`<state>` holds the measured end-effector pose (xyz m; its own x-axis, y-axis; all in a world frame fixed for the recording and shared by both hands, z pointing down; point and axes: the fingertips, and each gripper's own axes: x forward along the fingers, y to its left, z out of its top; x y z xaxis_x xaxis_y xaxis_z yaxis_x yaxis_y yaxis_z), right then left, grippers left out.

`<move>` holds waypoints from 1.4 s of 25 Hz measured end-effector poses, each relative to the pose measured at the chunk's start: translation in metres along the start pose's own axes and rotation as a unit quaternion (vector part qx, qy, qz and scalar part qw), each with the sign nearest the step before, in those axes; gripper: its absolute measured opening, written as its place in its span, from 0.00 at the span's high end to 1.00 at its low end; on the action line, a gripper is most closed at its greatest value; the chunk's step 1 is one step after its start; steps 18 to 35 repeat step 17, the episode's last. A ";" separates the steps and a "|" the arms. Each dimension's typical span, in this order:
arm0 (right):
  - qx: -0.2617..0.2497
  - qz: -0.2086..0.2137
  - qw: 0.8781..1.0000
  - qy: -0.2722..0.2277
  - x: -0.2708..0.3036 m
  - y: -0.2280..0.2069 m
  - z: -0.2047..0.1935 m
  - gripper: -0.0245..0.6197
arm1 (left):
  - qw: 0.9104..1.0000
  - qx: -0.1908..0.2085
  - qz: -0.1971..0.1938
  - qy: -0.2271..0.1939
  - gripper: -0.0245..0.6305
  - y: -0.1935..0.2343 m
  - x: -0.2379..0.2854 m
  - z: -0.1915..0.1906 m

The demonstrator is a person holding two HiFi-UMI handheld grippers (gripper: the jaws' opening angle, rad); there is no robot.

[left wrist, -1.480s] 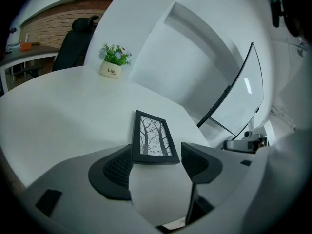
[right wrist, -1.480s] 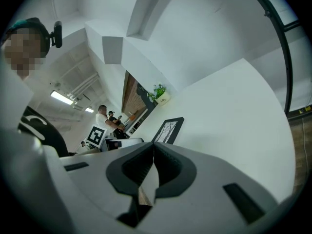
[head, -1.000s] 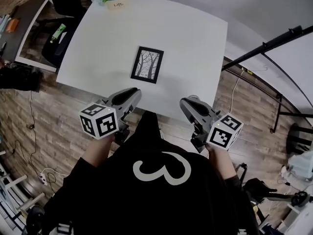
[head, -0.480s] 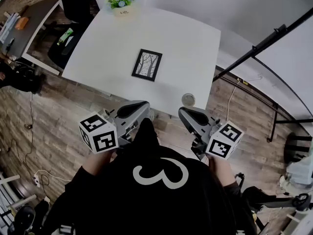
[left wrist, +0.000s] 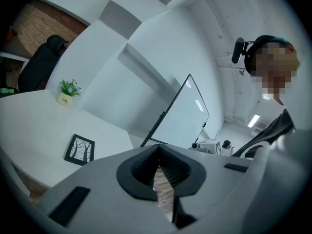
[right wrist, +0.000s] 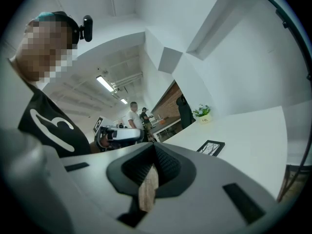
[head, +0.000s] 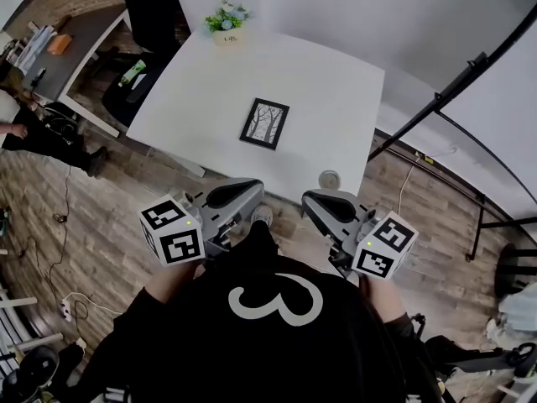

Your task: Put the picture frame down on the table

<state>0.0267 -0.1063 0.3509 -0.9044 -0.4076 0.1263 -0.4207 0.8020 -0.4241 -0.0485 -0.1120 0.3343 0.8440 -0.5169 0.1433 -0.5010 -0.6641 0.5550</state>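
While flat on the table [head: 336,82], picture frame [head: 265,123] apart from left tongs [head: 242,191], right tongs [head: 314,200], both together, empty.

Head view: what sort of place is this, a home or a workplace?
Most likely an office or studio workspace, not a home. A cluttered grey desk and a black office chair stand beside the white table, a large white board on a stand is nearby, and strip lights line the ceiling.

office: desks [head: 84,44], whiteboard [left wrist: 181,112]
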 end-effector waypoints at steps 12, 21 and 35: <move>-0.036 -0.003 0.999 -0.013 -0.011 0.010 0.027 0.93 | 0.999 0.028 -0.017 -0.007 0.94 -0.023 0.001 0.020; -0.043 0.000 0.999 -0.015 -0.013 0.012 0.035 0.93 | 0.999 0.028 -0.018 -0.004 0.94 -0.024 0.009 0.024; -0.043 0.000 0.999 -0.015 -0.013 0.012 0.035 0.93 | 0.999 0.028 -0.018 -0.004 0.94 -0.024 0.009 0.024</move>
